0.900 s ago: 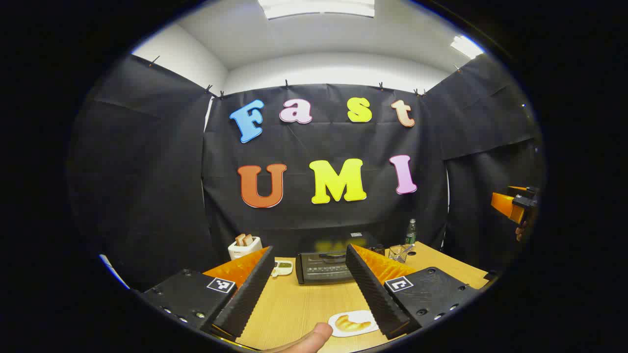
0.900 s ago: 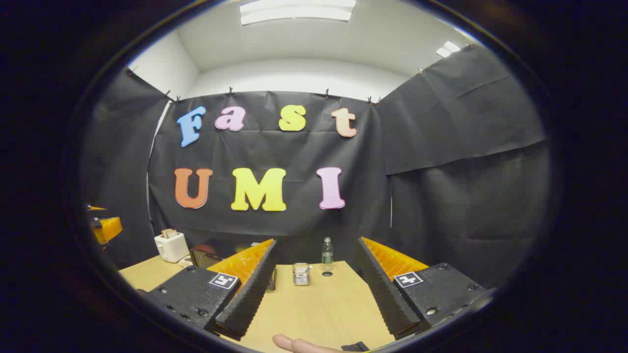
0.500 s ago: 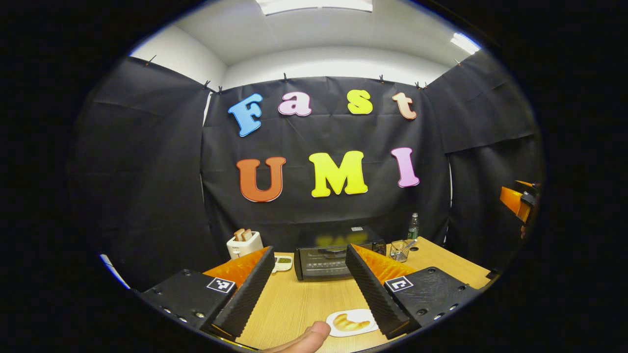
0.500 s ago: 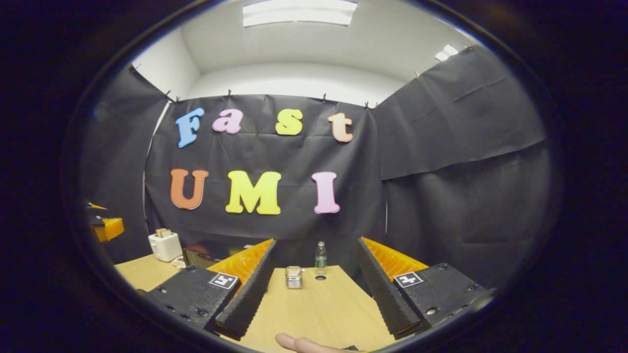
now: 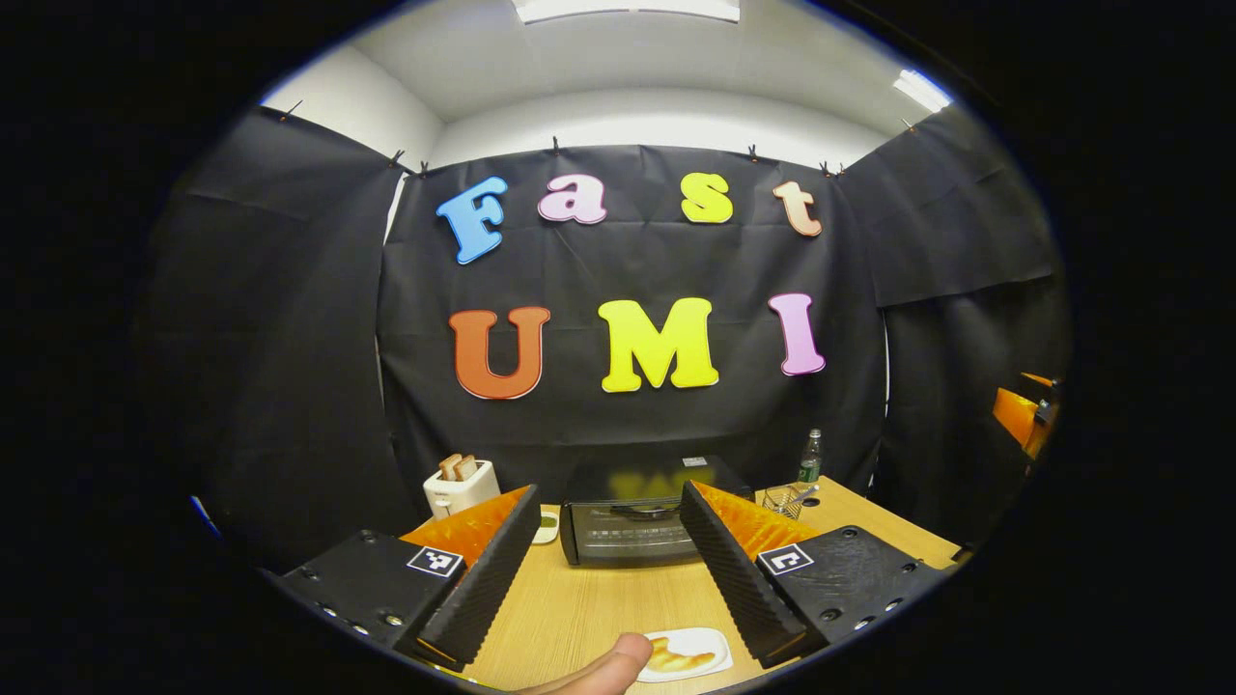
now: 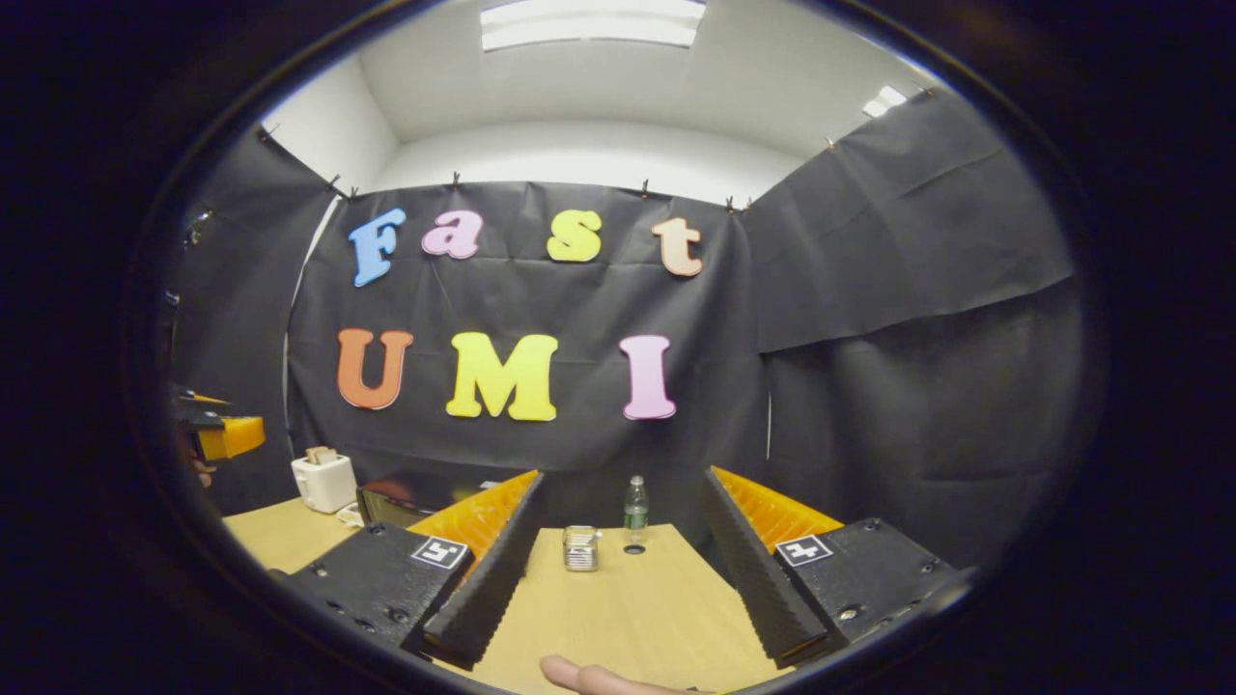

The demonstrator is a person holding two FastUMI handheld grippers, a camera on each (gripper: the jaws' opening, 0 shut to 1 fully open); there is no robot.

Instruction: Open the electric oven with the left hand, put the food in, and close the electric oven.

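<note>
1. Facing the far edge of the table (image 5: 589, 608), the left gripper (image 5: 608, 589) is held above the wood with its fingers (image 5: 483, 579) spread wide apart; nothing is gripped between them.
2. The oven (image 5: 628, 526) is seen between those fingers, set at the far edge of the table against the cloth wall. Its door is shut, with the handle across the top of the door.
3. A white plate (image 5: 690, 649) with a croissant (image 5: 676, 660) on it lies at the near edge, just beside the left gripper's right finger. A thumb tip (image 5: 608, 666) is seen next to it at the bottom of the left gripper view.
4. A white toaster (image 5: 462, 487) holding two bread slices stands at the far left corner, left of the oven. A small dish (image 5: 547, 526) lies between toaster and oven, partly hidden by a finger.
5. A glass (image 5: 777, 500) and a bottle (image 5: 809, 458) are placed at the far right corner, right of the oven.
6. The right gripper (image 6: 618, 594) is held over the right end of the table, fingers likewise wide apart and empty; glass (image 6: 580, 547) and bottle (image 6: 634, 504) are framed between them.
7. In the right gripper view the oven (image 6: 396, 502) is partly seen far left, behind the left finger, with the toaster (image 6: 324, 480) beyond it.
</note>
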